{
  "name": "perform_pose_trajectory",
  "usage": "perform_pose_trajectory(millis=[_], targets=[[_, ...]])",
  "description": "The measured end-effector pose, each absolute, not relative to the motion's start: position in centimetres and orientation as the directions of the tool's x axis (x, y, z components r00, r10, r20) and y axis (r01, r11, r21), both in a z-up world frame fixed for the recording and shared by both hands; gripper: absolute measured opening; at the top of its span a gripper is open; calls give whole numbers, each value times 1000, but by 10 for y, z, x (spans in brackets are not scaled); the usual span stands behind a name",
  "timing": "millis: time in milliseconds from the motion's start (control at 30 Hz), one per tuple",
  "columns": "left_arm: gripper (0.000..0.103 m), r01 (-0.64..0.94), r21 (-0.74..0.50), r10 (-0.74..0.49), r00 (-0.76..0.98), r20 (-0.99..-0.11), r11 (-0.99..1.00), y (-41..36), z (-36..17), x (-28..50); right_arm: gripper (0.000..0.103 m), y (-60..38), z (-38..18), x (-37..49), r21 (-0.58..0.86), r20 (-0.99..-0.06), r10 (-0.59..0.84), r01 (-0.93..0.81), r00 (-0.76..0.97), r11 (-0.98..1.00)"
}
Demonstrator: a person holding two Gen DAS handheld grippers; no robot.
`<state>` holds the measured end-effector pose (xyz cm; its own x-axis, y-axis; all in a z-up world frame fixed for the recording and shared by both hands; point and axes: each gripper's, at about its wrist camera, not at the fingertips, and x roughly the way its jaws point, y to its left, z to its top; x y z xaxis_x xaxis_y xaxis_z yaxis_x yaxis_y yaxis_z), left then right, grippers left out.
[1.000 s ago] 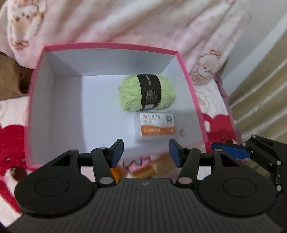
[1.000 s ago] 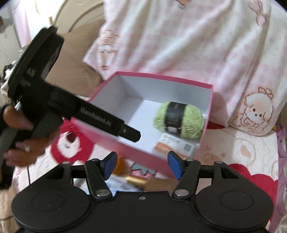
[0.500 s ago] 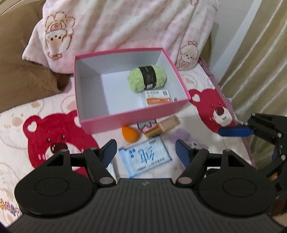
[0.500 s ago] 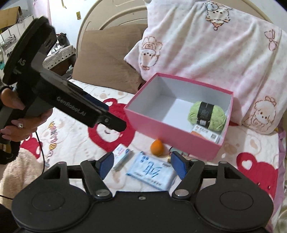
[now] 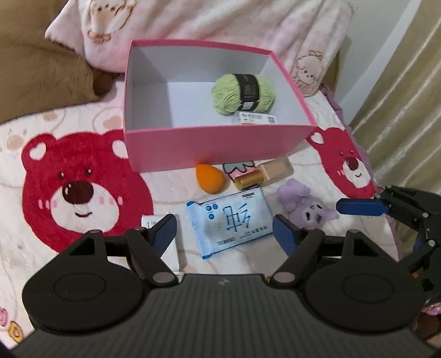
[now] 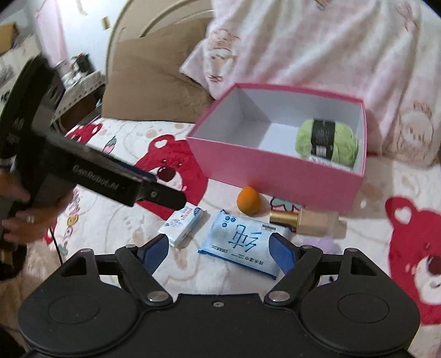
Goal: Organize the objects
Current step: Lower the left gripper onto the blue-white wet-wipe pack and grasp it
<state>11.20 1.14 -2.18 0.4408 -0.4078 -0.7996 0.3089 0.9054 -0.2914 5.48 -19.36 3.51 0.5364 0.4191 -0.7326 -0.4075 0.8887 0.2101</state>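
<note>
Where its side faces the camera, left tool [image 6: 168, 197] reads "GenRobot.AI".

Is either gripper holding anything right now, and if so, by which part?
Nothing is held. The left gripper and right gripper both stand open above the blue wipes pack, touching nothing.

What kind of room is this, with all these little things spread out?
Most likely a bedroom: the things lie on a bed. A white plush blanket with red bears covers it, a brown pillow leans against a curved cream headboard, and a pink cartoon-print quilt is heaped behind.
</note>
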Motion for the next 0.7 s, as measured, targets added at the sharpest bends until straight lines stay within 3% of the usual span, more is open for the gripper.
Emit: perform_pose_trajectory(millis=[167, 567, 633, 700], targets=[[76, 280, -311, -414, 491, -766, 908, 15, -50, 113, 84, -204, 1, 73, 298, -740, 431, -323, 517, 898], [73, 238, -366, -436, 460, -774, 900, 3, -118, 116, 83, -195, -61, 91, 260, -773, 352, -242, 528, 935], [70, 245, -376, -449, 466, -763, 894, 4, -123, 115, 83, -194, -67, 93, 243, -778, 338, -241, 530, 939], [59, 263, -399, -478, 468, -743, 878, 2, -125, 117, 83, -193, -73, 97, 226, -786, 323, -241, 527, 944]])
